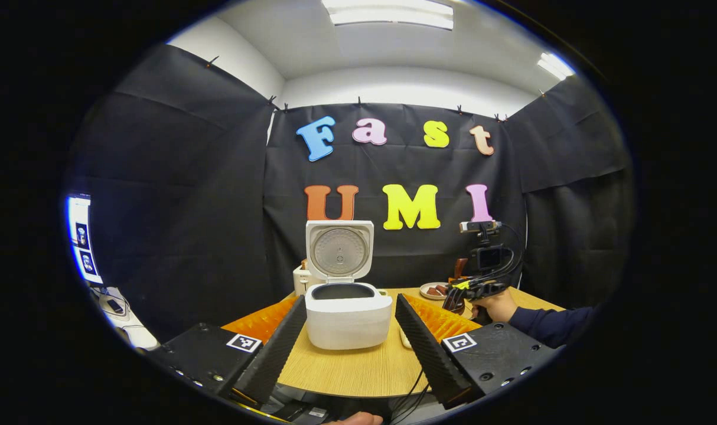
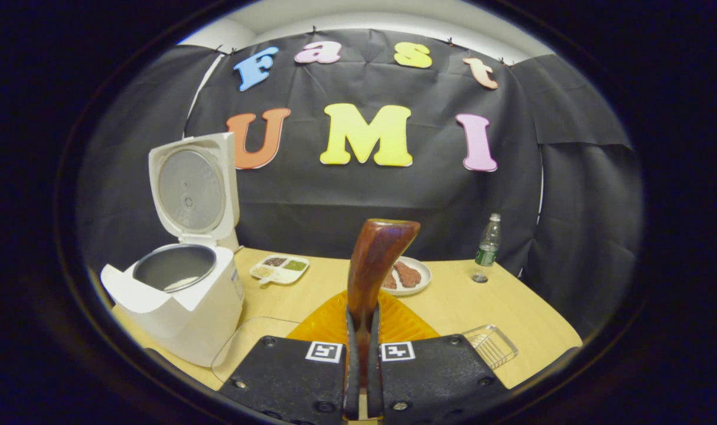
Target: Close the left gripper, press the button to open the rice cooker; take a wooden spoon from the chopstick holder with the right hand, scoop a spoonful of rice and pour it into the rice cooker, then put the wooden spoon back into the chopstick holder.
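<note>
The rice cooker (image 2: 178,301) was seen standing with its lid (image 2: 193,188) raised upright near the left edge of the table (image 2: 512,307), and in the left gripper view it sat between the spread-apart fingers of the left gripper (image 1: 349,345), which gripped nothing. The right gripper (image 2: 361,330) was clenched on the wooden spoon (image 2: 373,265), whose handle rose upright from between its fingers. A divided dish (image 2: 280,268), a plate (image 2: 407,275) and a bottle (image 2: 486,248) were noted toward the table's far edge.

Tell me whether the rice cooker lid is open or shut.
Open. The rice cooker has its lid standing upright behind the body, inner plate facing forward, and the inner pot is exposed.
</note>
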Action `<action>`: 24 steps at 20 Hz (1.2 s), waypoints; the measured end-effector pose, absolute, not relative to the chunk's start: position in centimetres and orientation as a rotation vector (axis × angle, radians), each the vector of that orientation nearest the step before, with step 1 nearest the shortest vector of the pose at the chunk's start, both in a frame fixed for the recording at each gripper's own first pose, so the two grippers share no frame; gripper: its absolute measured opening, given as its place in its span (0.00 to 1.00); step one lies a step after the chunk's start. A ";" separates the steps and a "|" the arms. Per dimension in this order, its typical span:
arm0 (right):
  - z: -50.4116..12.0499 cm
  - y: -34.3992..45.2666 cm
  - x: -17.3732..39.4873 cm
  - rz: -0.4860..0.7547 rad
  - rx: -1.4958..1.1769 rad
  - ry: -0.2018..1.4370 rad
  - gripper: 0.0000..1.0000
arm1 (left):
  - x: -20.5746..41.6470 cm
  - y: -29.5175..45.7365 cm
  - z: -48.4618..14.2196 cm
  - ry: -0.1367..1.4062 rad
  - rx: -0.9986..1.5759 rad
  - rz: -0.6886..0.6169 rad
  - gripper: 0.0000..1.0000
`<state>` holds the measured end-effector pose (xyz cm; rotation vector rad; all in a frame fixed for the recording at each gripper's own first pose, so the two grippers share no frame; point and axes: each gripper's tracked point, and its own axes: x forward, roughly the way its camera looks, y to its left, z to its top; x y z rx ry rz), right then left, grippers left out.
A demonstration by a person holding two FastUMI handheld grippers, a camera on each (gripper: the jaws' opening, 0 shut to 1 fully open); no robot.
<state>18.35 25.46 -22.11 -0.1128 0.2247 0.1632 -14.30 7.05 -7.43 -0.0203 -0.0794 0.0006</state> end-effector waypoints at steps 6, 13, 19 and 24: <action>-25.6 26.0 20.7 0.110 -0.342 0.184 0.11 | -14.1 7.9 -7.6 -0.079 -0.070 0.006 0.95; -27.7 27.1 20.6 0.126 -0.329 0.228 0.12 | -14.1 6.3 -7.9 -0.084 0.007 -0.024 0.94; -29.1 33.2 16.1 0.362 -0.192 0.310 0.10 | -14.8 5.9 -7.0 -0.130 0.010 -0.015 0.96; -29.4 34.9 14.2 0.408 -0.150 0.360 0.11 | -14.6 6.1 -7.6 -0.116 0.008 -0.009 0.96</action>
